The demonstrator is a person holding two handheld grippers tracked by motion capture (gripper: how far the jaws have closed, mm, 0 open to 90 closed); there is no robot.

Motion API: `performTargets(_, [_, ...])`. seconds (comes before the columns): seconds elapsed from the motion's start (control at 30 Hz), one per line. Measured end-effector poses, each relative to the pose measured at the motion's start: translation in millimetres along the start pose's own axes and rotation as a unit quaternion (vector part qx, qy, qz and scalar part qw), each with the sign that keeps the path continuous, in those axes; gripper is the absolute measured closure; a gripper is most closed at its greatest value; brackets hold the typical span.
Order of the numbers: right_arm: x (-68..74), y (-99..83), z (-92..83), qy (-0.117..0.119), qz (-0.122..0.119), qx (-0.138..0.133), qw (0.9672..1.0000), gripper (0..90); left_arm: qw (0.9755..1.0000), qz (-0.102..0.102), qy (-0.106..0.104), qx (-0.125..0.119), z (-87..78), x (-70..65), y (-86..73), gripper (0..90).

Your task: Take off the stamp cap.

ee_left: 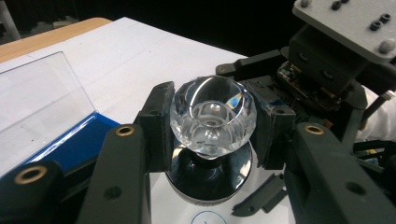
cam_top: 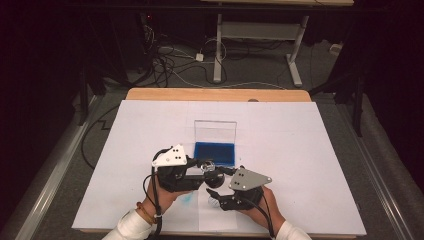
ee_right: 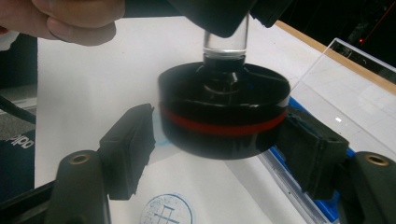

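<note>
A stamp hangs just above the white sheet: a faceted clear knob [ee_left: 212, 116] on a short clear stem [ee_right: 224, 39], over a round black base [ee_right: 224, 116] with a red band. My left gripper [ee_left: 212, 123] is shut on the knob, one pad at each side. In the high view the stamp [cam_top: 214, 177] is between both hands, with the left gripper [cam_top: 207, 165] above it. My right gripper [ee_right: 219, 144] brackets the black base. Its right pad [ee_right: 303, 140] meets the rim, and its left pad [ee_right: 133, 144] stands a sliver off it. From the high view the right gripper [cam_top: 216, 192] comes in from the lower right.
A blue ink pad tray [cam_top: 215, 152] with its clear lid [cam_top: 215, 131] raised stands just beyond the stamp. A round blue print [ee_right: 166, 210] marks the paper under the stamp. A wooden table edge [cam_top: 215, 94] runs along the back of the white sheet [cam_top: 300, 150].
</note>
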State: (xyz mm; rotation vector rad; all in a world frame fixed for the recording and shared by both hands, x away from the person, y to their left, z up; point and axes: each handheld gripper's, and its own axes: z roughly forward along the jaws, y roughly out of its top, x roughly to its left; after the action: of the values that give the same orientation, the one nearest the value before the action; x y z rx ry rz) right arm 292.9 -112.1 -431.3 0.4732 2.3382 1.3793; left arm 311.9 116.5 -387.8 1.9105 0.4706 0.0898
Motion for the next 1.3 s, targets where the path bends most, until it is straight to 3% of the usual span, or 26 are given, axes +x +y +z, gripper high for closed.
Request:
performTargets(0.2, [-0.8, -0.3, -2.0, -0.009, 0.007, -0.01, 0.9999, 31.3, 1.0, 0.002, -0.007, -0.005, 1.4, -3.5, 0.8, 54.3])
performTargets(0.37, [-0.4, -0.5, -2.4, -0.006, -0.007, -0.008, 0.9999, 37.3, 0.9999, -0.002, -0.012, -0.006, 0.6, -2.0, 0.8, 54.3])
performTargets(0.93, [1.7, 0.8, -3.8, -0.019, -0.023, 0.005, 0.9995, 38.1, 0.9997, -0.001, -0.025, -0.005, 1.1, 1.4, -1.3, 54.3])
performTargets(1.17, [2.1, 2.1, -5.3, -0.016, -0.017, 0.011, 0.9997, 38.4, 0.9997, -0.002, -0.024, -0.01, 0.2, 0.9, -2.1, 54.3])
performTargets(1.3, [0.8, 1.5, -6.0, 0.006, 0.008, 0.006, 0.9999, 38.5, 0.9996, 0.012, -0.021, -0.013, 0.1, -2.6, -1.4, 54.4])
